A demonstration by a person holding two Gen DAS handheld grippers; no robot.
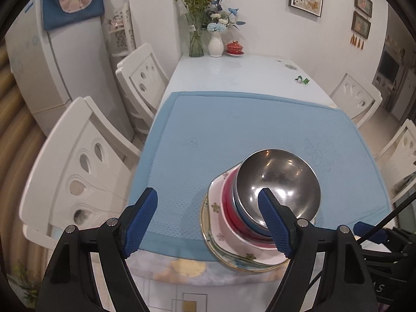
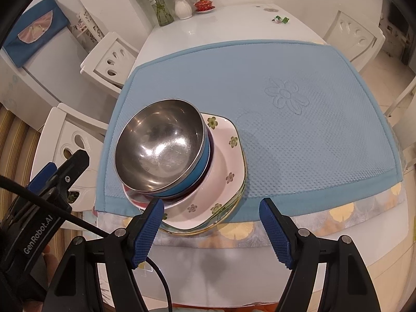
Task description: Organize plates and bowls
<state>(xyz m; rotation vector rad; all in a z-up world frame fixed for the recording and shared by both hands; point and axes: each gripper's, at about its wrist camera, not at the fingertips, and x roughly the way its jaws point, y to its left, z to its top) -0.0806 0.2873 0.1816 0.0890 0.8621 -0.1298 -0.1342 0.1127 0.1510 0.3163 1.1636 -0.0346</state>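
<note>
The table [image 2: 234, 23] carries a blue mat [image 2: 299, 135] that covers its near half. White chairs [image 1: 78, 171] stand along both sides.

The dishes form one stack at the mat's near edge, partly overhanging it toward the table edge. From the bottom up:
- a gold-rimmed plate [image 2: 234, 209];
- a white flowered plate [image 2: 226, 166];
- a red bowl [image 1: 230, 202];
- a blue bowl [image 2: 201, 166];
- a steel bowl [image 2: 161, 148], empty, uppermost.

The bowls sit off-centre on the plates.

Left gripper [image 1: 208, 221]: fingers spread, nothing between them. It is above the near edge of the mat, and its right finger [image 1: 273, 223] overlaps the steel bowl in the left wrist view; contact cannot be told.

Right gripper [image 2: 212, 228]: fingers spread, holding nothing, above the near table edge just beside the stack.

At the far end stand a glass vase [image 1: 195, 40], a white vase [image 1: 215, 44] and a red lidded cup [image 1: 234, 47].
</note>
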